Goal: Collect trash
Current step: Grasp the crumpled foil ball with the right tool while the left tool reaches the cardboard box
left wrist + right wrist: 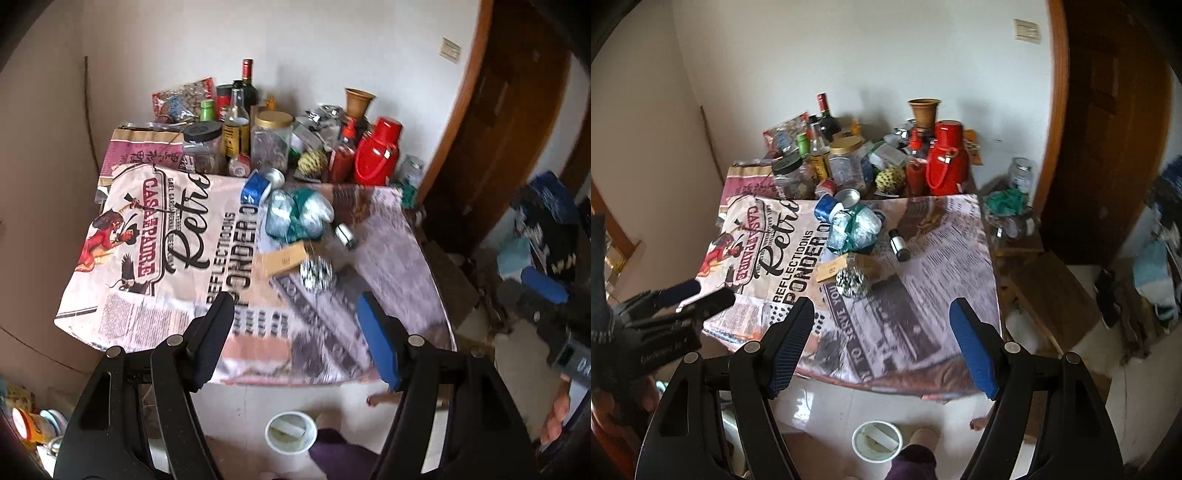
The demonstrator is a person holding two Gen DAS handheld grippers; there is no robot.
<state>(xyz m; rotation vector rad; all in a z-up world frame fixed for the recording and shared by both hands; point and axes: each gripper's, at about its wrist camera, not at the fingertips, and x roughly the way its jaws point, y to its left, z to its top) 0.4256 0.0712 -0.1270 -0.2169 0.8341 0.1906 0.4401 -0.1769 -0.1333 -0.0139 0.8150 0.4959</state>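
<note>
A pile of trash lies mid-table on the newspaper-print cloth [155, 295]: a blue can [255, 188] [825, 206], crumpled green and silver wrappers [299, 214] [855, 229], a small cardboard box [284, 260] [833, 271], a foil ball [317, 273] [851, 282] and a little dark bottle [345, 234] [899, 243]. A white bin [269, 432] [855, 441] stands on the floor below the near table edge. My left gripper [293, 297] [701, 293] and right gripper [881, 302] [546, 299] hover over the near edge, short of the pile. Both are open and empty.
Jars, bottles, a red thermos [376, 155] and a brown vase [923, 110] crowd the table's back by the wall. A wooden door frame [461, 122] and a low wooden bench [1045, 288] with a glass jar stand to the right. A person's foot [380, 398] is by the bin.
</note>
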